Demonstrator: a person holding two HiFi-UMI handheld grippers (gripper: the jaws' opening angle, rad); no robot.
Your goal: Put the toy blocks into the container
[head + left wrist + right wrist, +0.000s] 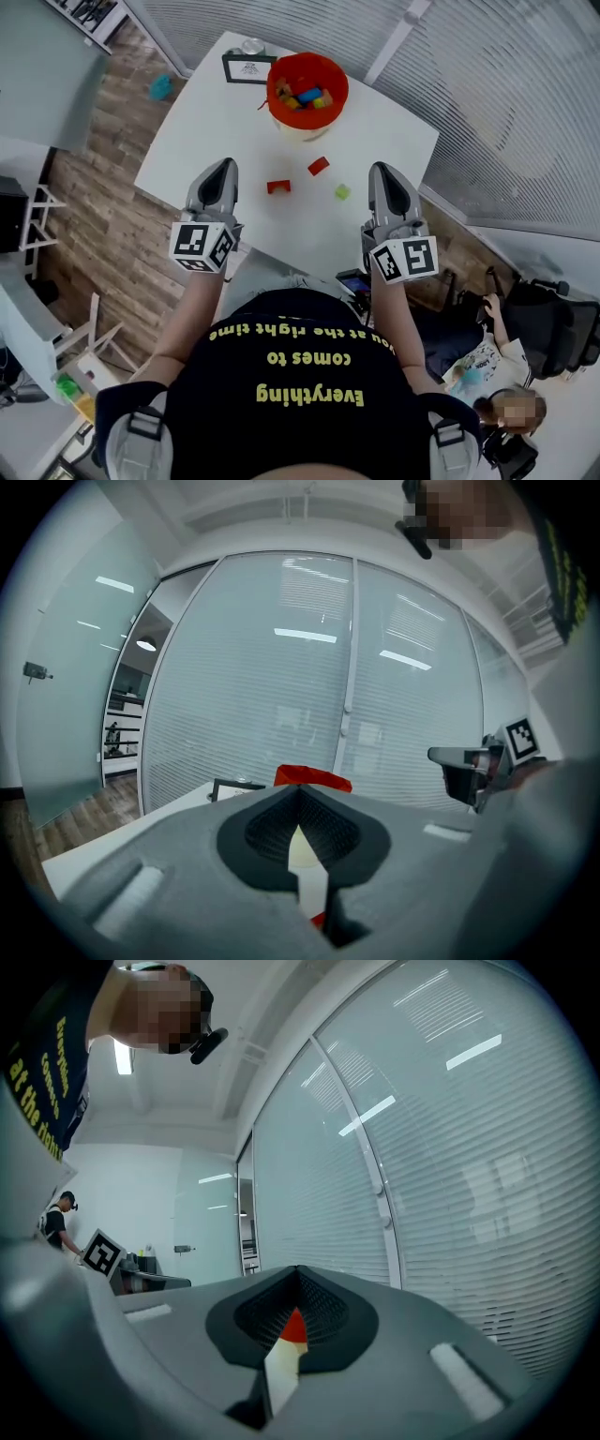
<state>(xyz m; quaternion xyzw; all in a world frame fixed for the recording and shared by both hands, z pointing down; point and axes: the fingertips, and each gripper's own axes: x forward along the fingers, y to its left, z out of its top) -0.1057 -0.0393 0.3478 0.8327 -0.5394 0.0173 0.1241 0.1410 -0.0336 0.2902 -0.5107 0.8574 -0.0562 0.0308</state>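
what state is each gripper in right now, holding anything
Left gripper: jaws closed, holding nothing.
Right gripper: jaws closed, holding nothing.

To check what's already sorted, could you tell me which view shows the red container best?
The head view: it looks down into the red container, showing its rim and the blocks inside. The left gripper view catches only its red top edge above the jaws. The right gripper view shows just an unidentifiable red sliver.
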